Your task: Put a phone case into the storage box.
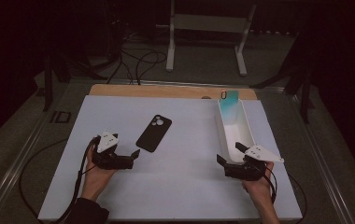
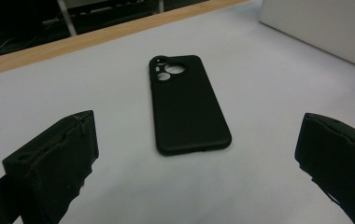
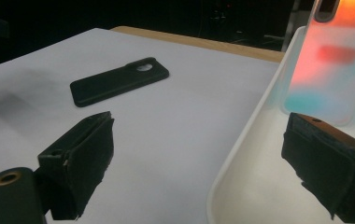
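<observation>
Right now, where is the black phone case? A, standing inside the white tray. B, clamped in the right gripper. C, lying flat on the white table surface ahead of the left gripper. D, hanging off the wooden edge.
C: the black phone case lies flat on the white table surface, apart from the open left gripper and outside the white tray.

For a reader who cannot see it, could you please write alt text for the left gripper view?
A black phone case lies back-up on the white table, its camera cutouts at the far end, framed between the open left gripper's two black jaws, which do not touch it. A wooden table edge runs behind, and a white tray sits at the upper right.
</observation>
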`<move>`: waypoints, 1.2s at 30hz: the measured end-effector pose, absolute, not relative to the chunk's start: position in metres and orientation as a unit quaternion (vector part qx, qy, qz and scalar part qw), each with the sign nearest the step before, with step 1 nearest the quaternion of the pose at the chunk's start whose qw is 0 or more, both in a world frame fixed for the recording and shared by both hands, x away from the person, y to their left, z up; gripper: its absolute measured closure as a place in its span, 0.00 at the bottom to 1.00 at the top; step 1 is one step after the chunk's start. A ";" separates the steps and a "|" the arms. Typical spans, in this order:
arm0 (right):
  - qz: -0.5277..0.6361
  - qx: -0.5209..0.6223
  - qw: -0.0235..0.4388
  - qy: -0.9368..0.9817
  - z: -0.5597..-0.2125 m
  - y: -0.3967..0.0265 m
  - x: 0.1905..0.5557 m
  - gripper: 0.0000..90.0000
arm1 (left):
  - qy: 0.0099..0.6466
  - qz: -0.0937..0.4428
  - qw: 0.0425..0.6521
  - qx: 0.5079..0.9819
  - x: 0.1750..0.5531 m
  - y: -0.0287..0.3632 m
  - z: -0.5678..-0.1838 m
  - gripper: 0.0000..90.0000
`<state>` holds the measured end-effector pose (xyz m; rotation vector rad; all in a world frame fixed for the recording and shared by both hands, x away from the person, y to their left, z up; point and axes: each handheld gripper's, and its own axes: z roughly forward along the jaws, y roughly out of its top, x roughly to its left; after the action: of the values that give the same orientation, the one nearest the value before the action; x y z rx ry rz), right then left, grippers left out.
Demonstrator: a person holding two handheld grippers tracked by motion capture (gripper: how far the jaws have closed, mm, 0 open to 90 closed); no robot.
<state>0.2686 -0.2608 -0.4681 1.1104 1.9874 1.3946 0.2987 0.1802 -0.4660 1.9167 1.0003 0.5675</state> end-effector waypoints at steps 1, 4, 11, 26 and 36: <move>0.509 0.404 0.233 0.724 -0.468 -0.261 0.269 0.10 | 0.402 0.228 0.438 0.771 0.300 0.179 -0.466 0.00; 0.513 0.405 0.229 0.721 -0.467 -0.261 0.268 0.10 | 0.404 0.226 0.437 0.772 0.306 0.175 -0.465 0.00; 0.514 0.407 0.230 0.719 -0.467 -0.261 0.269 0.10 | 0.403 0.224 0.432 0.775 0.319 0.168 -0.463 0.00; 0.513 0.406 0.233 0.719 -0.466 -0.262 0.269 0.10 | 0.408 0.217 0.421 0.780 0.346 0.155 -0.465 0.00; 0.513 0.406 0.232 0.719 -0.465 -0.262 0.269 0.10 | 0.415 0.207 0.404 0.788 0.367 0.141 -0.474 0.00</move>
<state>0.2689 -0.2617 -0.4653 1.1168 1.9770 1.4099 0.3667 0.1410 -0.4737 1.9905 1.0481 0.5222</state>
